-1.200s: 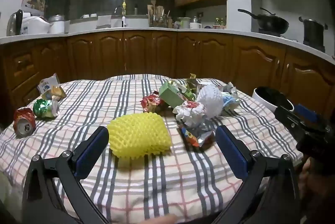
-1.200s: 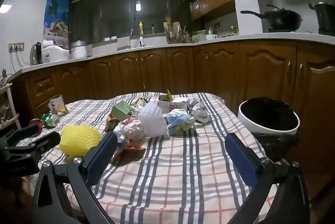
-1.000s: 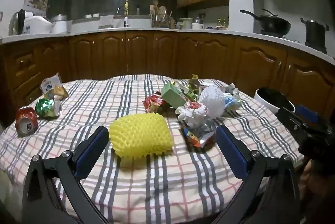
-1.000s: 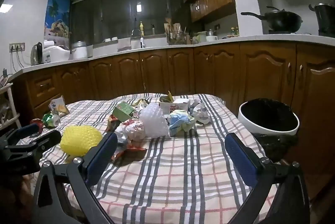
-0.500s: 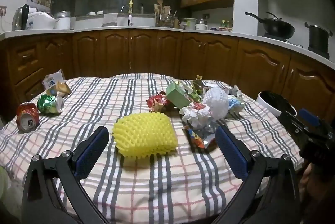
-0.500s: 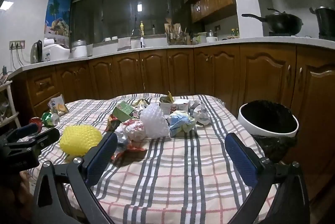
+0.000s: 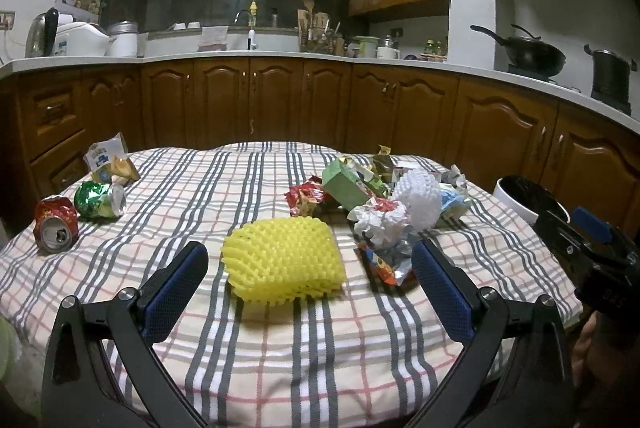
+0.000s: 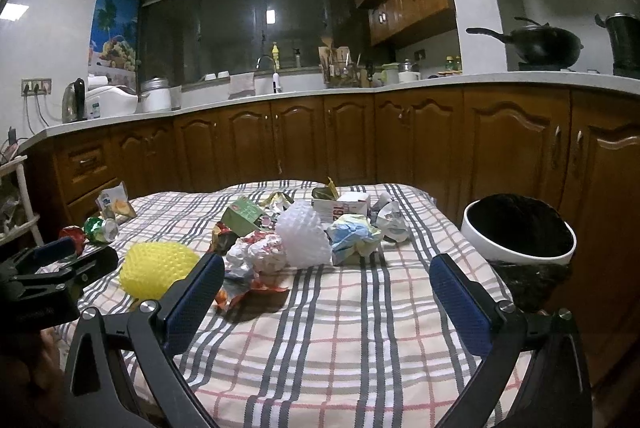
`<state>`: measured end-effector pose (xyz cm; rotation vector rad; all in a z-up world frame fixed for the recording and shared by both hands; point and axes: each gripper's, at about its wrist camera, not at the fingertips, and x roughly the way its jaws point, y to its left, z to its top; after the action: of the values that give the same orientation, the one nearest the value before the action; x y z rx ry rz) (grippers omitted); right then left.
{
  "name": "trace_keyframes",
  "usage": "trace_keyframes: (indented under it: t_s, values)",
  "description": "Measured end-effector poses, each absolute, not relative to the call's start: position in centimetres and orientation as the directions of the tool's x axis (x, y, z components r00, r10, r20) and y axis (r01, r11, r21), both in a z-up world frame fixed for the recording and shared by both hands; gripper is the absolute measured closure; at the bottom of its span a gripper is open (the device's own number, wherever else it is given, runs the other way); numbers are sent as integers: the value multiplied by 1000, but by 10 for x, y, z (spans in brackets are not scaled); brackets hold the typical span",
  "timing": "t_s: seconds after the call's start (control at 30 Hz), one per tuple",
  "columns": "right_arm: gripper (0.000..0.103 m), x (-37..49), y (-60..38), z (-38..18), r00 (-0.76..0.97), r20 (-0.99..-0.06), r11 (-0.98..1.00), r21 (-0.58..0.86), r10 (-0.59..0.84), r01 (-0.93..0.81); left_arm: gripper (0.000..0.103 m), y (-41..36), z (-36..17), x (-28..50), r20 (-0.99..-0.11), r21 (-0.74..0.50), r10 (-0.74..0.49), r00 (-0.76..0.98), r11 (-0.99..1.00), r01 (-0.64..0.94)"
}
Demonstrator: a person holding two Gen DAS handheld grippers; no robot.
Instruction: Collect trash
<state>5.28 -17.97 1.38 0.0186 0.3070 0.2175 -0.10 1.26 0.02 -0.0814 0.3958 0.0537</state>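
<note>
Left gripper jaws spread wide, nothing between the pads, hovering at the near table edge. Yellow foam net lies on the checked cloth straight ahead at 12 o'clock, just past the fingertips, not touching them. Right gripper also spread wide and empty, over the near part of the cloth; in its view the net sits at 10 o'clock, beside the left finger. Each gripper shows in the other's view: the right one at 3 o'clock in the left view, the left one at 9 o'clock in the right view. Beyond the net, trash pile at 1 o'clock in the left view: crumpled wrappers, white foam net, green carton, red wrapper, all touching or overlapping. Right view adds a white box and blue-yellow crumpled paper at the pile's far side. At 9–10 o'clock in the left view, well apart from the pile: red can and green can on their sides, snack bag behind them. Bin, white with black liner, stands off the table's right edge at 2 o'clock in the right view. Farthest: brown cabinets and counter with wok at 2 o'clock.
</note>
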Motion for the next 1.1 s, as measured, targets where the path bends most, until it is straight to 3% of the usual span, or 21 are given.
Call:
trace_keyframes:
  t_s: [1.1]
  values:
    - [0,49,-177,15,927,-295,972,60,233,-225,0,15,-4,-5,-395,-67,33,918,996,-65]
